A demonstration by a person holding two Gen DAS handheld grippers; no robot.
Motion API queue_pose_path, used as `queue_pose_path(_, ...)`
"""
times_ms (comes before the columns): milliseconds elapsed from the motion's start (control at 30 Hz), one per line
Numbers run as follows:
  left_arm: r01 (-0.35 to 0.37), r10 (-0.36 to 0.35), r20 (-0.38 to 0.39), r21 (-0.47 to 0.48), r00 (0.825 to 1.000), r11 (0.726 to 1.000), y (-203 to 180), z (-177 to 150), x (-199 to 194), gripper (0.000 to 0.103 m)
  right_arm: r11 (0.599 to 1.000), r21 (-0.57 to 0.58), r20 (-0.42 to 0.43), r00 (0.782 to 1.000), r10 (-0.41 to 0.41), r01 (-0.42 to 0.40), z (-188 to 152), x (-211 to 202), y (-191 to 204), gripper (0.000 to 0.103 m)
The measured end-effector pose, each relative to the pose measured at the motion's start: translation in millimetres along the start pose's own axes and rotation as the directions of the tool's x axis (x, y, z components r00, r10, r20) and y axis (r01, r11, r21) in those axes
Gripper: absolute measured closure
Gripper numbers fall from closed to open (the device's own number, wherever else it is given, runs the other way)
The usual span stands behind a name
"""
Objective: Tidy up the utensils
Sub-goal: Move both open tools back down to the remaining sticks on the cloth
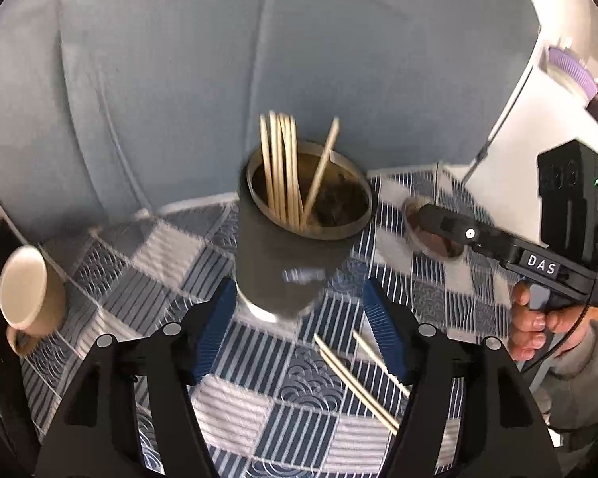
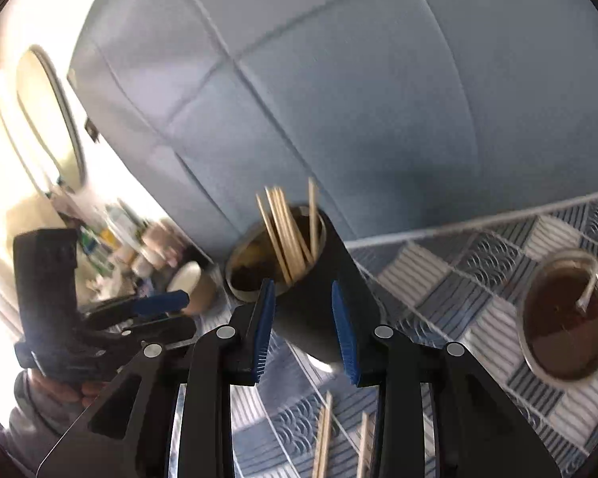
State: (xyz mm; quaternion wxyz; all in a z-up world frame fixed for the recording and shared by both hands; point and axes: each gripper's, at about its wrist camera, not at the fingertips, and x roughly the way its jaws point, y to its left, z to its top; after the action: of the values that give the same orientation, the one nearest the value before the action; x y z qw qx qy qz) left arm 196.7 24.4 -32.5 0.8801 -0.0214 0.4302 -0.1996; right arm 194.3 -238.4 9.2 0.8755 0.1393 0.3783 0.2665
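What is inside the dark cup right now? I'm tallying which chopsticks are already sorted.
The dark cup holds a cluster of wooden chopsticks standing upright, plus one leaning apart on the right. Their lower ends and the cup's bottom are hidden by its wall; blur prevents an exact count.

Loose chopsticks point(image 2: 325, 434) cut off by bottom edge, shelf clutter point(image 2: 131, 239) blurred beyond telling

Both wrist views close, angled down, sharing the dark cup point(image 1: 291, 247) (chopsticks inside).
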Motion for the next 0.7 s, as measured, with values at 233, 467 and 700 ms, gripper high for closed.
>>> queue_pose_path(233,-0.019,0.029,-0.161,0.064,0.986,0.998,-29.8,-49.0,32.7,0.037,0.992,-0.052,-0.167,0.978,-0.123,0.116,-37.7,9.2,-7.5,0.074)
queue_pose_path(467,-0.021,0.047,-0.259,0.101,0.965,0.995,-50.8,-79.1,55.5,0.033,0.985,-0.055,-0.267,0.948,-0.174,0.165,-64.0,13.7,-16.1,0.072)
queue_pose_path(700,-0.003,0.039,-0.352,0.100,0.935,0.995,-69.2,-110.0,80.2,0.033,0.973,-0.041,-0.364,0.904,-0.224,0.225,-77.6,24.1,-32.2,0.069)
